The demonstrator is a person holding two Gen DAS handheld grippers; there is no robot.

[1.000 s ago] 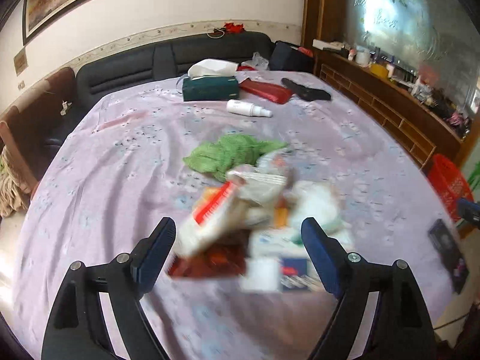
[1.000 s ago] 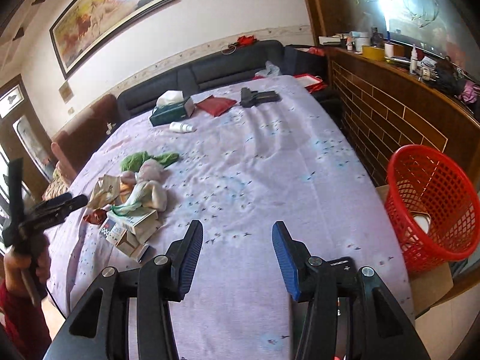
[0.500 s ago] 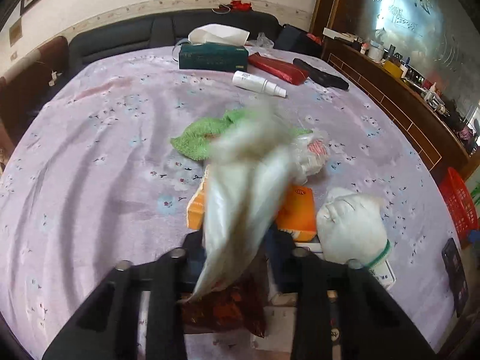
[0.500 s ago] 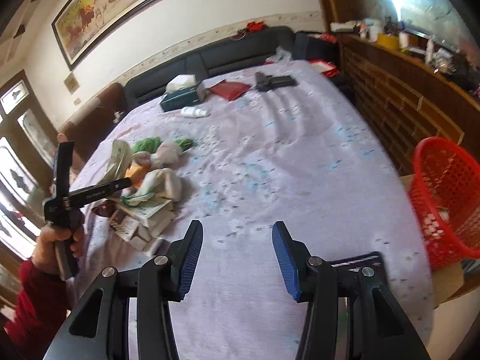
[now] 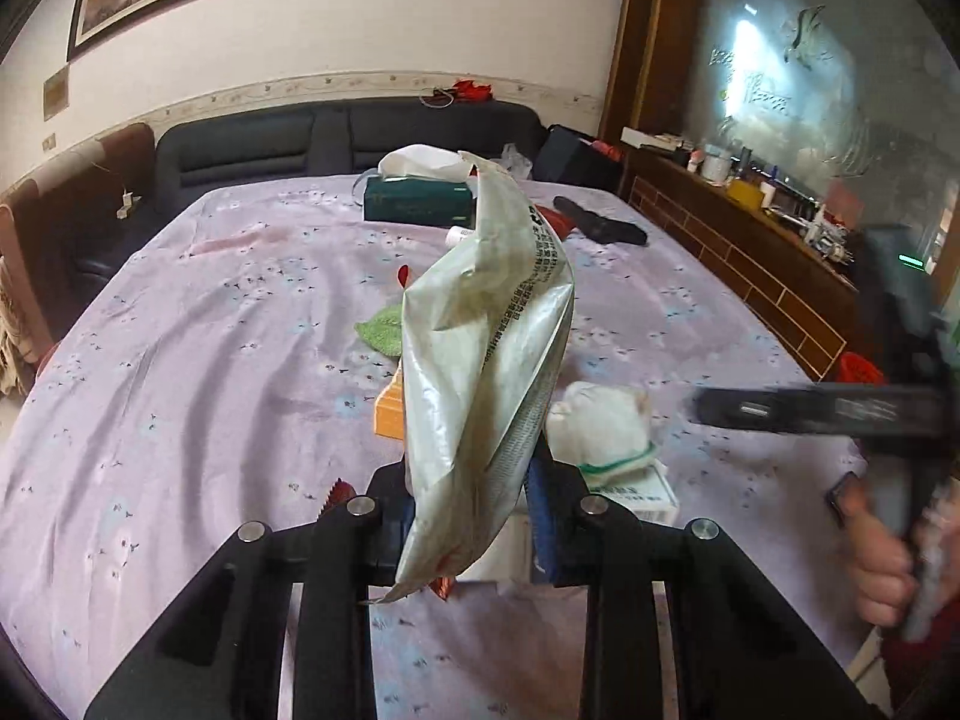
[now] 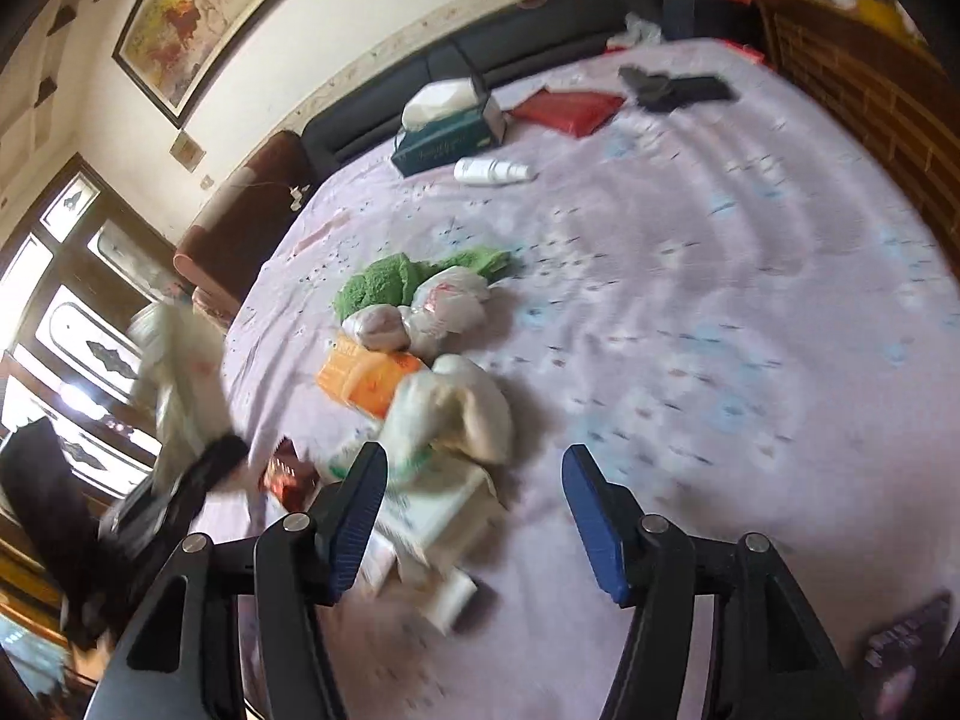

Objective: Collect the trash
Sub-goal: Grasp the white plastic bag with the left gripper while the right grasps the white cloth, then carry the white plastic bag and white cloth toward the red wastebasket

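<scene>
Lilac tablecloth (image 5: 180,372); left tongs (image 5: 468,498) grip crumpled foil bag (image 5: 486,360).

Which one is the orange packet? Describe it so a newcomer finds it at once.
On the lilac tablecloth, find the trash heap near its left edge. The orange packet lies flat mid-heap, between the green cloth and a white glove; it alone is bright orange.

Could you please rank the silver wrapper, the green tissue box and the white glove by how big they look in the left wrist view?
1. Silver wrapper, closest to the camera.
2. White glove.
3. Green tissue box, farthest away.
</scene>
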